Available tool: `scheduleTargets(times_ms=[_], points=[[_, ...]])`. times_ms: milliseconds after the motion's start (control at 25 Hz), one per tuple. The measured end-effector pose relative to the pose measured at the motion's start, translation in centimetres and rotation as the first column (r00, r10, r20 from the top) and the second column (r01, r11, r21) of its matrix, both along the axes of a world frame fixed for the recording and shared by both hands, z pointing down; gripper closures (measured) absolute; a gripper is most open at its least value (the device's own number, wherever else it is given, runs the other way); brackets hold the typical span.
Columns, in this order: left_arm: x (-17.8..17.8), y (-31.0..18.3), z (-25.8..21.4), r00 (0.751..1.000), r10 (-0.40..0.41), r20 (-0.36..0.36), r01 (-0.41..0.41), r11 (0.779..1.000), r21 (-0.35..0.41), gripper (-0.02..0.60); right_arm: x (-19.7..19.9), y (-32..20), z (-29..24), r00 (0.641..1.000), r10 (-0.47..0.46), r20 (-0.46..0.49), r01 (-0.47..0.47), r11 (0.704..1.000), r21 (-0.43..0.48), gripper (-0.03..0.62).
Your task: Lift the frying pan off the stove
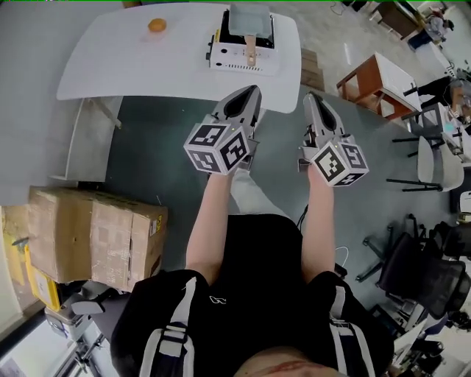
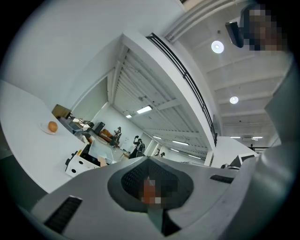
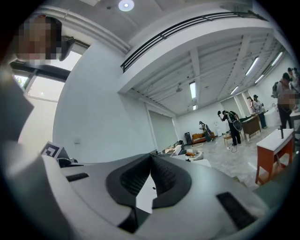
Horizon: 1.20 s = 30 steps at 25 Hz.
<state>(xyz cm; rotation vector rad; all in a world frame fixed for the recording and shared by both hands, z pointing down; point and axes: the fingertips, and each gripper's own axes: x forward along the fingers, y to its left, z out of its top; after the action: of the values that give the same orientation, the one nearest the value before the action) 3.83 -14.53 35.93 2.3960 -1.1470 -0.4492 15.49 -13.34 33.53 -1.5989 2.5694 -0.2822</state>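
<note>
The frying pan (image 1: 249, 20), a grey square pan whose wooden handle (image 1: 251, 50) points toward me, rests on a white stove (image 1: 243, 57) at the near edge of the white table (image 1: 110, 59). My left gripper (image 1: 250, 90) is held up just short of the table edge, a little below the stove, shut and empty. To its right, my right gripper (image 1: 310, 96) is also shut with nothing in it, off the table's right corner. In the left gripper view the shut left gripper (image 2: 149, 159) points upward, with the stove (image 2: 78, 163) low at the left.
An orange (image 1: 157, 26) on a small plate lies on the table left of the stove, and the orange (image 2: 53, 126) also shows in the left gripper view. Cardboard boxes (image 1: 96, 235) stand at my left. A wooden-legged table (image 1: 375, 81) and chairs (image 1: 434, 158) are at the right. People stand far off.
</note>
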Motion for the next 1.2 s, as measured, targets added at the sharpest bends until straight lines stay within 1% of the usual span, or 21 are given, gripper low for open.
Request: scheduleTargets(times_ms=[160,320,440,520,680,840,920,1080,1120,1160,1200], points=[[-0.4,-5.2,1.3,1.0,-0.017,-0.006,0.017,1.0,-0.024,0.586,-1.5,-6.3,1.6,0.997,-0.079,0.009,0.079,0.997,-0.022,0.589],[-0.7,-11.0,1.7,0.999,-0.044,0.0,0.044,0.999,-0.031,0.586,-2.1,-13.0,2.5,0.991,-0.134,0.002,0.134,0.991,-0.028,0.589],[-0.3,-15.1,1.4,0.998,-0.058,0.015,0.059,0.998,-0.025,0.586,-2.0,-17.4,2.6,0.987,-0.162,-0.012,0.162,0.986,-0.029,0.589],[0.3,-17.4,0.9,0.997,-0.061,0.038,0.061,0.998,-0.02,0.586,-1.6,-20.0,2.3,0.985,-0.171,-0.007,0.171,0.985,-0.027,0.589],[0.6,-20.4,0.5,0.994,-0.07,0.081,0.072,0.997,-0.018,0.581,-1.3,-24.1,2.3,0.979,-0.2,0.044,0.202,0.979,-0.036,0.589],[-0.7,-21.8,1.5,0.991,-0.075,0.111,0.082,0.995,-0.065,0.575,-2.2,-26.3,2.9,0.963,-0.243,0.115,0.249,0.968,-0.04,0.589],[-1.4,-22.6,2.4,0.991,-0.06,0.117,0.071,0.993,-0.093,0.52,-3.1,-27.1,3.2,0.952,-0.272,0.142,0.279,0.96,-0.031,0.589],[-1.7,-24.1,5.1,0.993,-0.003,0.122,0.022,0.987,-0.157,0.511,-4.4,-28.5,5.3,0.942,-0.307,0.135,0.318,0.945,-0.074,0.588],[-1.6,-24.4,5.7,0.992,0.019,0.124,0.003,0.985,-0.173,0.511,-4.7,-28.9,5.8,0.939,-0.319,0.132,0.332,0.939,-0.09,0.568],[-1.4,-24.5,6.3,0.991,0.05,0.126,-0.025,0.981,-0.191,0.511,-5.0,-29.2,6.4,0.935,-0.329,0.13,0.344,0.933,-0.107,0.519],[-1.1,-24.5,6.9,0.988,0.088,0.126,-0.06,0.975,-0.212,0.459,-5.2,-29.4,6.9,0.933,-0.336,0.129,0.351,0.928,-0.123,0.514]])
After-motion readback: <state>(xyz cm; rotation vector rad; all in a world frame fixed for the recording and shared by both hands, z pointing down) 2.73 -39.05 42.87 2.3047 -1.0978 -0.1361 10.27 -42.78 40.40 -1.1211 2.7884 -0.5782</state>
